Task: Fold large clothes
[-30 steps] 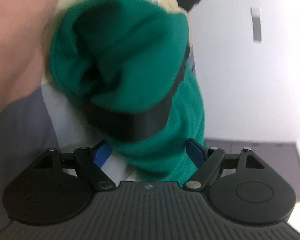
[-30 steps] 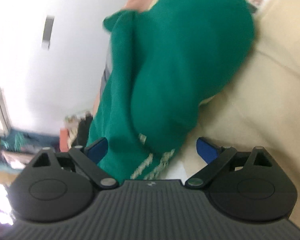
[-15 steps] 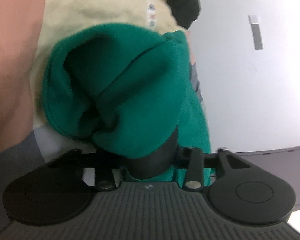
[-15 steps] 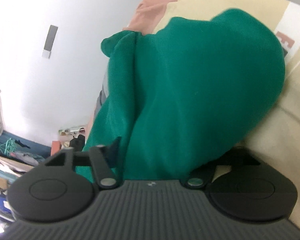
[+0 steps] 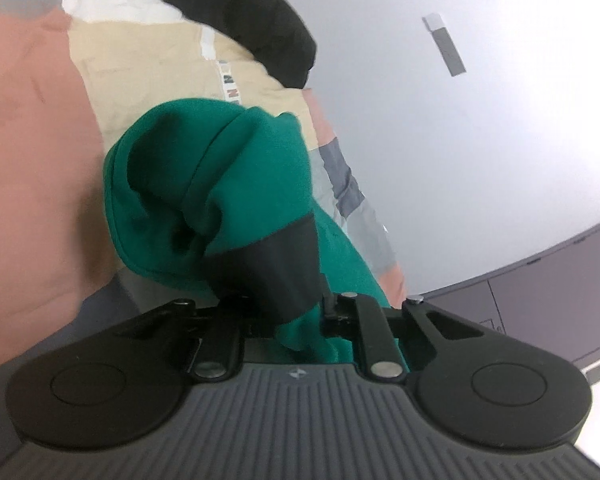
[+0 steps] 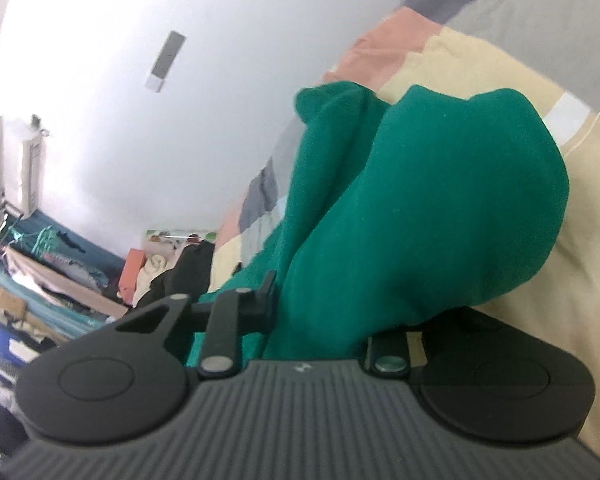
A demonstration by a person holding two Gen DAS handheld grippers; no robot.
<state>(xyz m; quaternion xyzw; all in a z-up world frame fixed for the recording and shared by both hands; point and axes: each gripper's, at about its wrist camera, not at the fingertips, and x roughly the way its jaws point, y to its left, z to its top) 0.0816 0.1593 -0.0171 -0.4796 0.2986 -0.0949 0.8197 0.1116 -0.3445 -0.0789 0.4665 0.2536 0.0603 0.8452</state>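
A large green garment (image 5: 228, 176) with a black band (image 5: 276, 268) lies bunched on a patchwork bed cover (image 5: 140, 64). In the left wrist view my left gripper (image 5: 296, 312) has its jaws closing, with the black band and green cloth pinched between them; the fingertips are hidden by fabric. In the right wrist view the same green garment (image 6: 440, 200) bulges over my right gripper (image 6: 320, 312), whose jaws are also closing on a thick fold. One dark finger (image 6: 268, 296) shows at the left; the other is under the cloth.
The bed cover has beige (image 6: 540, 300), salmon (image 5: 28, 160) and grey patches. A black garment (image 5: 260, 12) lies at the far end. A white wall (image 5: 460, 160) and a dark cabinet (image 5: 540, 292) stand beside the bed. Cluttered clothes and boxes (image 6: 60, 272) fill the room's far side.
Both grippers went from wide open around the green cloth to closed on it. Both have risen and rolled, lifting the bunched fabric off the cover.
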